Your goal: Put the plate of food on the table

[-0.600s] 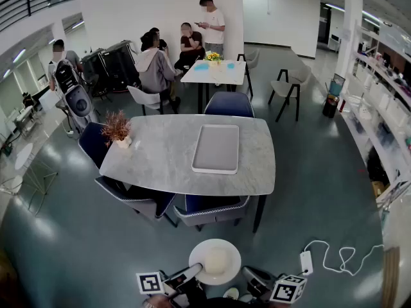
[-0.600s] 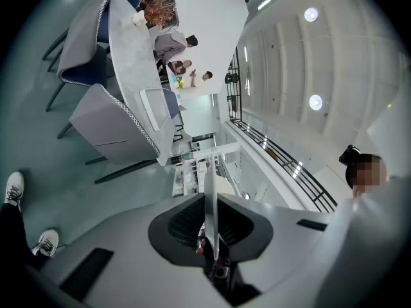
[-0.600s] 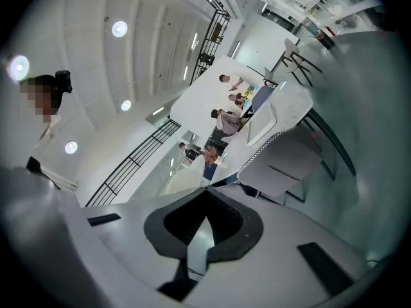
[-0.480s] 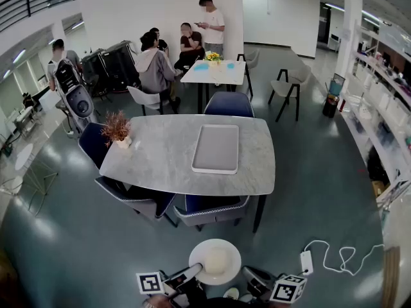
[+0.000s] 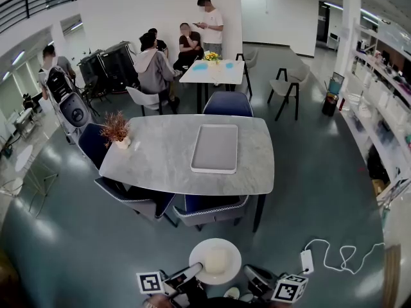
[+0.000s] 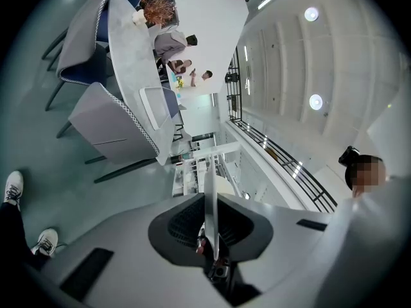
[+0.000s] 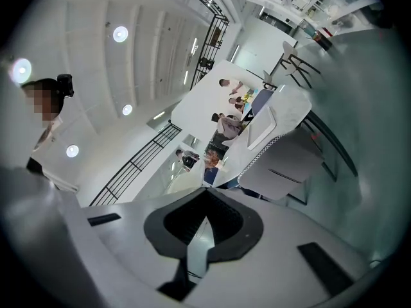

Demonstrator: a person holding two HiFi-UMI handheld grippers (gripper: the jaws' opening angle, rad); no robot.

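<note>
Holding plate (image 5: 232, 251) at 6 o'clock, left tongs (image 6: 210, 236) and seemingly right tongs (image 7: 198, 239) pinched on rim; bench (image 5: 160, 153) at 12.

- Plate (image 5: 215, 243): white; food (image 5: 216, 260) pale cream
- Table (image 5: 160, 162): grey, faintly marbled; tray (image 5: 214, 148) a lighter grey
- Chair (image 5: 229, 104): dark blue
- Floor (image 5: 321, 191): dull teal
- Plant (image 5: 116, 126): rust-brown; pot white
- Left gripper (image 5: 194, 270), right gripper (image 5: 249, 274): cubes with black-and-white square markers
</note>
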